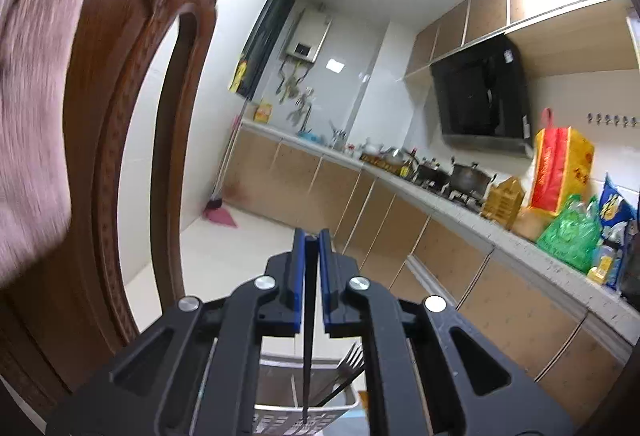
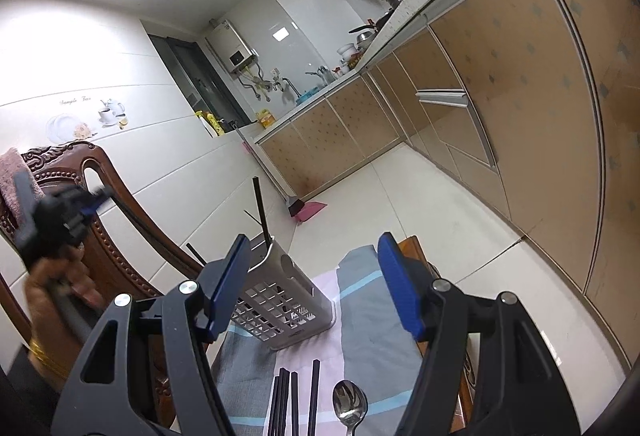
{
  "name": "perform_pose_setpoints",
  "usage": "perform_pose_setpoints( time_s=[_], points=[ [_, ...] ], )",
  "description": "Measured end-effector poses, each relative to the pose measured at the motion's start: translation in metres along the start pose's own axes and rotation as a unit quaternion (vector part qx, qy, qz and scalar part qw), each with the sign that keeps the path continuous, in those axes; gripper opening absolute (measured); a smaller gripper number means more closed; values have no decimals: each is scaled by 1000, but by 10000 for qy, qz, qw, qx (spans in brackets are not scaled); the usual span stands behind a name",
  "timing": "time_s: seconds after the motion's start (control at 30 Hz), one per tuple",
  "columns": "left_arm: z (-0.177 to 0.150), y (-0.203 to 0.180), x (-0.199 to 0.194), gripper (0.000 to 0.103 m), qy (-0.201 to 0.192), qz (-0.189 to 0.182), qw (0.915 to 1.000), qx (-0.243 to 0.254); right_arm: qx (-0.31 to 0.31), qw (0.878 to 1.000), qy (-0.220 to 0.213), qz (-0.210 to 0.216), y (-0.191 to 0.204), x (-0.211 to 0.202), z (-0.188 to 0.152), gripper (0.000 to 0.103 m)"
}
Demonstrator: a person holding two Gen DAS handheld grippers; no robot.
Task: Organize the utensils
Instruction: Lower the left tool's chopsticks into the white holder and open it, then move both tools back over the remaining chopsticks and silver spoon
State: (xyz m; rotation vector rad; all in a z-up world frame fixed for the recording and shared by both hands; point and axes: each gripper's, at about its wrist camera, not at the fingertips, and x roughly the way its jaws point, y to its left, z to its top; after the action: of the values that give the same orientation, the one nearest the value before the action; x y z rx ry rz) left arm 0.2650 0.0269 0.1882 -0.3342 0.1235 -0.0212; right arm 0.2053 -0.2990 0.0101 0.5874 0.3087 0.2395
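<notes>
My left gripper (image 1: 312, 236) is shut on a black chopstick (image 1: 308, 336), which hangs down from the blue pads with its tip over the white slotted utensil holder (image 1: 276, 414). A fork (image 1: 352, 360) leans inside that holder. In the right wrist view the left gripper (image 2: 96, 201) is a blur at the left, above and left of the holder (image 2: 280, 308), which has a chopstick (image 2: 260, 207) standing in it. My right gripper (image 2: 314, 242) is open and holds nothing. Below it, several black chopsticks (image 2: 284, 404) and a metal spoon (image 2: 350, 402) lie on a striped cloth (image 2: 360, 300).
A carved wooden chair (image 1: 120, 115) with a pink towel (image 1: 32, 95) over its back stands close on the left. Kitchen cabinets (image 2: 520, 95) and a crowded counter (image 1: 500, 232) run along the right. A hand (image 2: 60, 292) grips the left tool.
</notes>
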Motion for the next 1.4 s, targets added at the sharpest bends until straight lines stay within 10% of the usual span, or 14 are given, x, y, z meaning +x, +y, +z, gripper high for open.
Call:
perform_pose_setpoints(
  time_s=[0.43, 0.7, 0.87, 1.1, 1.4],
  points=[
    [0, 7, 26, 7, -175, 370, 9991, 128, 24, 10000, 20, 4, -2, 1, 1, 65],
    [-58, 36, 71, 8, 529, 584, 9969, -71, -85, 9999, 50, 76, 0, 1, 4, 65],
    [-84, 41, 54, 67, 739, 493, 9960, 65, -135, 9997, 139, 146, 1, 4, 5, 65],
    [-120, 39, -36, 86, 1415, 299, 9888, 360, -469, 9983, 295, 152, 12, 6, 0, 65],
    [-185, 29, -113, 86, 2209, 212, 9704, 949, -988, 9920, 783, -16, 26, 12, -16, 65]
  ],
)
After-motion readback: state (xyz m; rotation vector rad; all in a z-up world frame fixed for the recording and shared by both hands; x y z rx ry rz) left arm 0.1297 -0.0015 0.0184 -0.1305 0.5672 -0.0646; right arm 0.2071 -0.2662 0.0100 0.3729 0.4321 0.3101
